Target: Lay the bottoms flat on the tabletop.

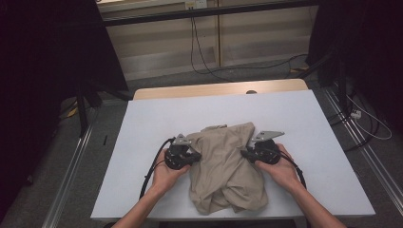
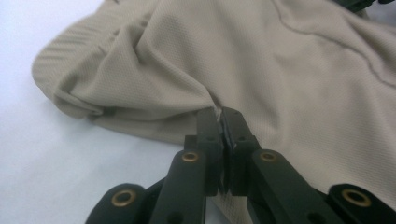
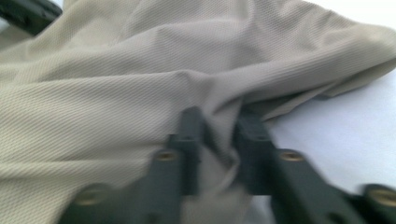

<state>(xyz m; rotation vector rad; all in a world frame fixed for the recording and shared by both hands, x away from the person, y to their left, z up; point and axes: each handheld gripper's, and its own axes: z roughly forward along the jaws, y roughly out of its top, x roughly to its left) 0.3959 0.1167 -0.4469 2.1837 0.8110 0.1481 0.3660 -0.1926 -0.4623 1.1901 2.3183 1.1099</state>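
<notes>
Garment (image 1: 228,166): crumpled on table (image 1: 309,123), between both grippers
Left gripper (image 2: 222,122): clamped on its left edge
Right gripper (image 3: 218,126): fold pinched between jaws

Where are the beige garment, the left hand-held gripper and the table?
beige garment (image 1: 227,166), high view, on the middle of the crumpled cloth.
left hand-held gripper (image 2: 221,117), left gripper view, at the tips of its jaws, pinched on cloth.
table (image 1: 157,118), high view, on bare white top at far left.
</notes>
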